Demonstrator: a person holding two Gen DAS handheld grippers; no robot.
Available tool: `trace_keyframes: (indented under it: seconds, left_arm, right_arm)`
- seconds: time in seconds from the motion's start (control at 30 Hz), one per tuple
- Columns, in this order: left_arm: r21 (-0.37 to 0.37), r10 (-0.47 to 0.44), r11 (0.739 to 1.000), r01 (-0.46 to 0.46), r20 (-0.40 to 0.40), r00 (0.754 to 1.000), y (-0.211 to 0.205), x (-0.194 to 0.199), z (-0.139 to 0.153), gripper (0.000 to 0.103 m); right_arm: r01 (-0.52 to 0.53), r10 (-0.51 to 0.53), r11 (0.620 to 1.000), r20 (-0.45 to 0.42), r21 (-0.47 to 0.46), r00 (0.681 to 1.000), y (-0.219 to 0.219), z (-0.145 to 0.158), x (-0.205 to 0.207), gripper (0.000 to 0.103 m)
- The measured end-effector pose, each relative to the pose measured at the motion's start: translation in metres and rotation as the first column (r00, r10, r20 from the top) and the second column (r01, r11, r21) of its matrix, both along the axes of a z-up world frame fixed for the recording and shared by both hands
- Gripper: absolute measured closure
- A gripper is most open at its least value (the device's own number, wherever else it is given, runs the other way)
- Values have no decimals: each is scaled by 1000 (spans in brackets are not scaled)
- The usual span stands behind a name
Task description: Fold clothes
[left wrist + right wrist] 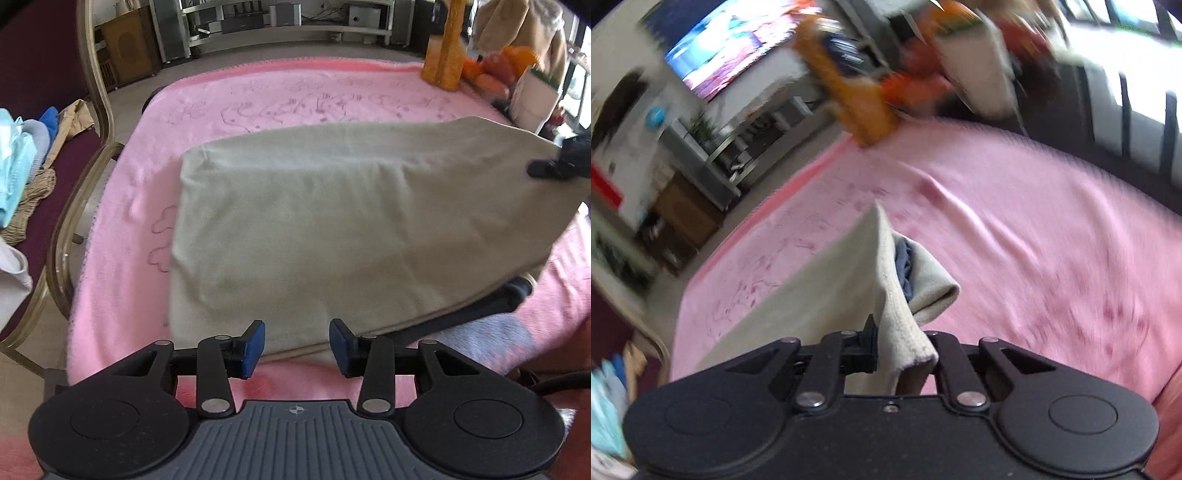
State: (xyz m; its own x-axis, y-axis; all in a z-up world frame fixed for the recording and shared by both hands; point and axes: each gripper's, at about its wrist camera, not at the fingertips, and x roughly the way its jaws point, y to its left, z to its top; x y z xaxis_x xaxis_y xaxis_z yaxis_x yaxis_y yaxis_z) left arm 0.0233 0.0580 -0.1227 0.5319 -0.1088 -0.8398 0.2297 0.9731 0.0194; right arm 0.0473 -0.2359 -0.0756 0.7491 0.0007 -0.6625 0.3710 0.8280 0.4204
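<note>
A beige garment (351,221) lies folded on the pink blanket (258,103), with its right side lifted off the surface. A dark blue layer (480,314) shows under its raised edge. My left gripper (297,345) is open and empty, just at the garment's near edge. My right gripper (903,349) is shut on the beige garment's edge (897,317) and holds it up; it also shows in the left wrist view (550,168) at the far right. The right wrist view is motion-blurred.
A chair (74,177) with a gold frame and a pile of clothes (22,173) stands at the left. Orange and yellow plush toys (480,62) sit at the blanket's far right corner. Shelving (277,18) lines the back wall.
</note>
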Motion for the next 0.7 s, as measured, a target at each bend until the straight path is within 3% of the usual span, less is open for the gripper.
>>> trace_keyframes:
  seconds: [0.17,0.3,0.4,0.57,0.63,0.7]
  left_arm:
    - [-84,-11,996,15,48,999,47,-9,36,62]
    - [-91,41,995,-31,108,993,82,-8,52,60]
    - [-84,138,988,-126,159,978,107,-1,55,58]
    - [-224,297,935,-274,78,952,141,10,41,59]
    - [-247,323,923,-295,82,943,147,9,42,59]
    - [-265,329,917,-298,80,941,147,9,42,59]
  right_arm:
    - [-126,145,964,65,-233,987,68,44,6,92]
    - [-285,346,870,86,-403,934,149,59,9,92]
    - [-422,504,759,36,-496,863,214,43,12,92]
    - [-630,655,554,-182,-545,733,287,-23,32,92]
    - [-657,656,507,-245,-558,714,303,-44,35,92]
    - [-651,658,485,-247,-584,712,310,-49,33,91]
